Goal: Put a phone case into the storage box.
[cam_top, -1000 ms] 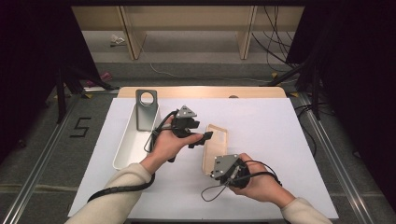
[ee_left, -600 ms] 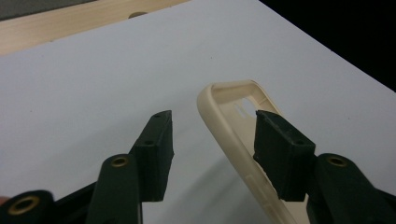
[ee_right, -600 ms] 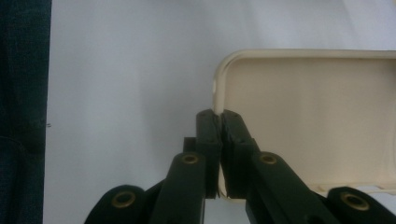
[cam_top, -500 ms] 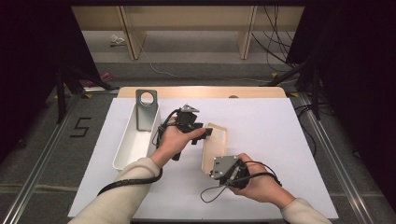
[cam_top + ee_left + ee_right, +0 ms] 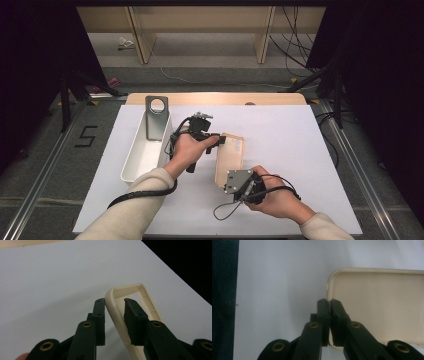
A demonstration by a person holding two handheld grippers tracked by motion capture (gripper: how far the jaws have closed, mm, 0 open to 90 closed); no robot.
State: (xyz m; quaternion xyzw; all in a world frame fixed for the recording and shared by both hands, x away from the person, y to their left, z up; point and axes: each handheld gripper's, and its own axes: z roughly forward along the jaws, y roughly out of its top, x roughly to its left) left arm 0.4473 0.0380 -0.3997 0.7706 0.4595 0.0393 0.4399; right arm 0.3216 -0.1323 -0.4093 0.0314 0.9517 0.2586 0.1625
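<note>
The cream phone case (image 5: 230, 159) is seen lying on the white tabletop (image 5: 300, 150), near the middle, just right of the white tray (image 5: 134, 160), from which it is set apart. The tray is placed lengthwise along the tabletop's left part, and a grey metal plate with a round hole (image 5: 157, 118) is leaned upright at its far end.

The case is held at its two ends. Its near end is pinched by the right gripper (image 5: 329, 315): in the right gripper view the fingers (image 5: 323, 312) are pressed together on the case's rim at a rounded corner, one finger outside the wall and one inside.

At the far end, the left gripper (image 5: 115, 315) is set astride the side wall near the camera cutout. Its fingers (image 5: 133, 315) have just been closing, with the case's wall between them; the outer finger is seen against the wall, while a narrow gap is left at the inner one, so the wall is not yet clamped.
</note>
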